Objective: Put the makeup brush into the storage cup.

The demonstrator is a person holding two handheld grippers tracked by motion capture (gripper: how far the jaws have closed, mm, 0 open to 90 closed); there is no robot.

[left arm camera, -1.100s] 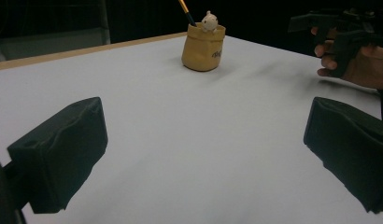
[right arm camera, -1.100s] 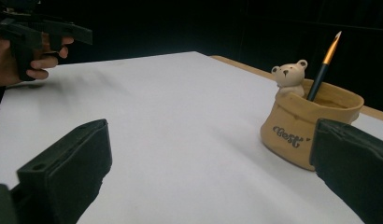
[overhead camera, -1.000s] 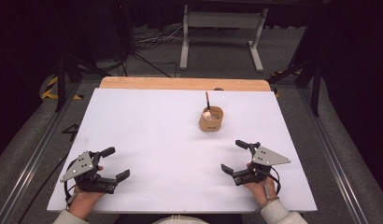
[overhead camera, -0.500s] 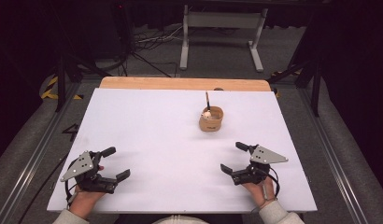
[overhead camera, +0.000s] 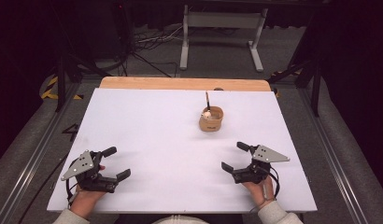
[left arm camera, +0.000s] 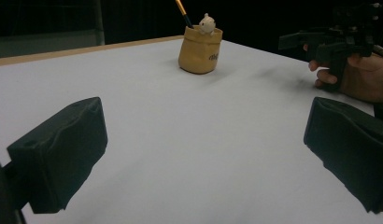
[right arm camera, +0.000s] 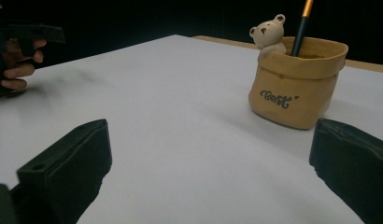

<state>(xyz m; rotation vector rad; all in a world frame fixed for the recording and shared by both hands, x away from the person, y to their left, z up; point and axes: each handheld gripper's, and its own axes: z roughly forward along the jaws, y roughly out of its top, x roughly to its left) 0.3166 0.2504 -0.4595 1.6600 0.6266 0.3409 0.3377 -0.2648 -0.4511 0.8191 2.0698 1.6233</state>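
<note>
Now both grippers rest low over the near part of the white table (overhead camera: 157, 130), one at each side. The left gripper (overhead camera: 116, 163) is at the near left corner, held in a hand (overhead camera: 84, 198) that comes from the bottom edge, and its fingers are wide apart with nothing between them. The right gripper (overhead camera: 235, 156) is at the near right, also held in a hand (overhead camera: 260, 189), and its fingers are spread wide too and hold nothing. Each gripper has a grey three-cornered plate on top.

Farther back on the table, a little right of the middle, stands a small tan pot (overhead camera: 211, 118). It looks like a soft bag with a rolled rim, and it stands upright. In the right gripper view the pot (right arm camera: 296, 81) shows dark writing on its front, and a small white bear figure (right arm camera: 268, 32) looks over its rim. A pencil (right arm camera: 301, 25) with a black lower part and an orange upper part stands in the pot, tilted a little. In the left gripper view the pot (left arm camera: 199, 49) is well ahead of the fingers, and the right gripper (left arm camera: 320, 39) shows at the right side.

The pot is nearer to the right gripper than to the left one, but it is apart from both. Behind the white sheet, a wooden edge (overhead camera: 180, 83) of the table shows.
</note>
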